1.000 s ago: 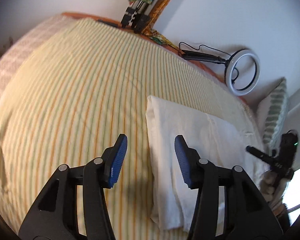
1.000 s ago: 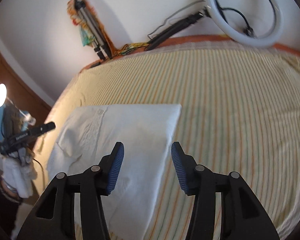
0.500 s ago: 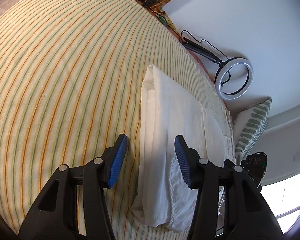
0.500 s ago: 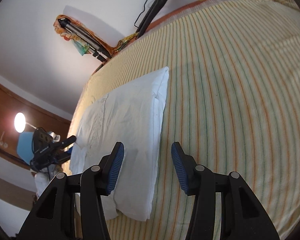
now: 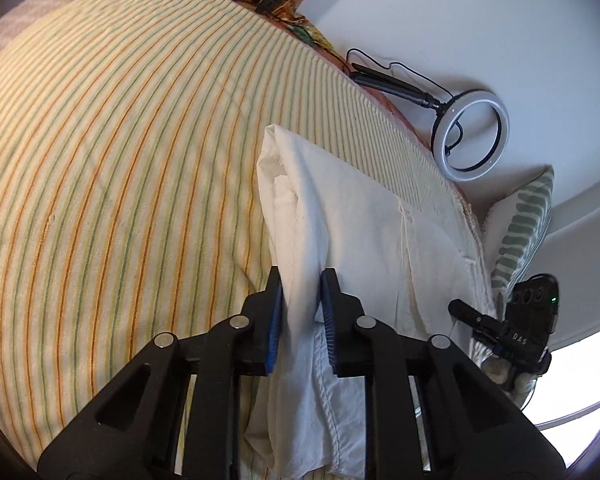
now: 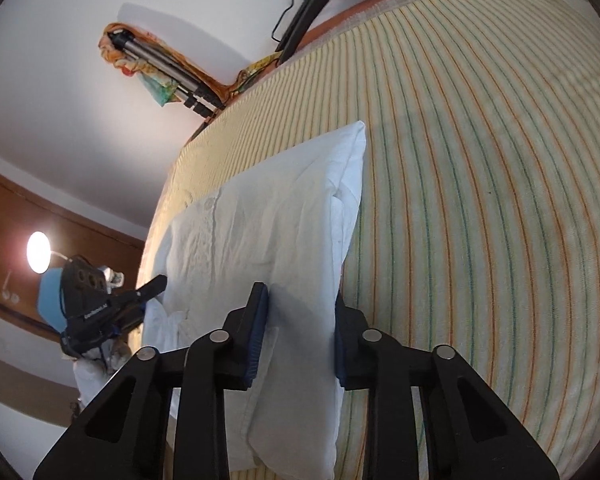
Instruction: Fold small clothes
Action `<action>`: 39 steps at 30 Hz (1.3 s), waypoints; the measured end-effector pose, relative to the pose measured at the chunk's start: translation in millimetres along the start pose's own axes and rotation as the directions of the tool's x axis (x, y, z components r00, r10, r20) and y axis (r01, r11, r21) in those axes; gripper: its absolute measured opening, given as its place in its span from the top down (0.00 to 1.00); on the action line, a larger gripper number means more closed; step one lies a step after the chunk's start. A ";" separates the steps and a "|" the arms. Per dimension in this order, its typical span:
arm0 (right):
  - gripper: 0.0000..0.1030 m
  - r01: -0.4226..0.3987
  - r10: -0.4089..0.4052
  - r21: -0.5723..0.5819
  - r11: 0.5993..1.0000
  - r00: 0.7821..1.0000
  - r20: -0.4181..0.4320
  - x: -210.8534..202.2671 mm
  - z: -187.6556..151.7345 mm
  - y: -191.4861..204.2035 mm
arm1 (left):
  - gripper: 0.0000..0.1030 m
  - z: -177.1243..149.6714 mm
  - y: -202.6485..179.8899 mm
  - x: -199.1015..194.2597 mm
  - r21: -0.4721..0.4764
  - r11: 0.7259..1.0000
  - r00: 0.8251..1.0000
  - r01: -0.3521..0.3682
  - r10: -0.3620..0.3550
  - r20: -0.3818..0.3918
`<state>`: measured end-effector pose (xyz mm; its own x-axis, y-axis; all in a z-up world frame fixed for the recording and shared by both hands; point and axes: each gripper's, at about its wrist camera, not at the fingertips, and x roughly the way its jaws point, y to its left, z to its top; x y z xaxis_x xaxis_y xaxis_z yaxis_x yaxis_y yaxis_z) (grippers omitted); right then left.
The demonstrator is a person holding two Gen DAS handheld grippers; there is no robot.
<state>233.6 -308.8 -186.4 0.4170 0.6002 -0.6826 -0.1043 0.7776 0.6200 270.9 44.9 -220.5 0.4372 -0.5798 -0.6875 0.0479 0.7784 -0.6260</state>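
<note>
Two grippers are on the same folded white garment (image 5: 364, 240), one at each of its long edges, and both have just been closing. Nearest you in the left wrist view, your left gripper (image 5: 302, 294) has its blue fingers (image 5: 275, 316) clenched on a raised ridge of the cloth, which bunches up between them and hangs out below toward 6 o'clock, hem stitching showing. In the right wrist view your right gripper (image 6: 298, 312) grips the garment's opposite edge: cloth fills the gap between its blue fingers (image 6: 257, 330) and both pads press on the fabric, the right-hand pad partly covered by the fold. The garment lies on the bed, on a yellow sheet (image 5: 120, 160) striped orange and green, running away from the fingers toward 12 o'clock; in the right view its far corner (image 6: 356, 132) ends in a soft point with layers parted along the edge. Each camera catches the other gripper at the garment's far side: the right one at 4 o'clock in the left view (image 5: 512, 332), the left one at 9 o'clock in the right view (image 6: 96, 304). Farther off in the left view, a green-patterned pillow (image 5: 524, 224) sits at 3 o'clock past the bed's edge, a ring light (image 5: 470, 134) lies against the white wall at 2 o'clock, and a folded tripod (image 6: 168, 74) wrapped in colourful cloth leans at 11 o'clock in the right view. A lit lamp (image 6: 38, 252) glows at 9 o'clock there.
</note>
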 end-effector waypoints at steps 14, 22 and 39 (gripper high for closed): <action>0.89 0.236 -0.201 -0.322 0.917 0.970 0.137 -29.9 -16.7 85.1 | 0.90 -17.7 -60.9 -41.0 0.199 0.979 0.995 -0.051 0.031 0.100; 0.89 0.338 -0.264 -0.436 0.834 0.939 0.221 -53.3 -27.0 114.9 | 0.90 -29.2 -105.6 -37.0 0.275 0.962 0.996 -0.008 -0.015 0.083; 0.90 0.503 -0.374 -0.458 0.733 0.860 0.348 -117.6 1.3 79.9 | 0.90 -17.8 -225.3 48.3 0.392 0.918 0.998 0.060 -0.068 0.006</action>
<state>177.4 -317.5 -56.1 0.7114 0.1605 -0.6842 -0.2799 0.9577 -0.0664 265.2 -162.8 -119.3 0.4383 -0.6301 -0.6410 0.4224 0.7739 -0.4719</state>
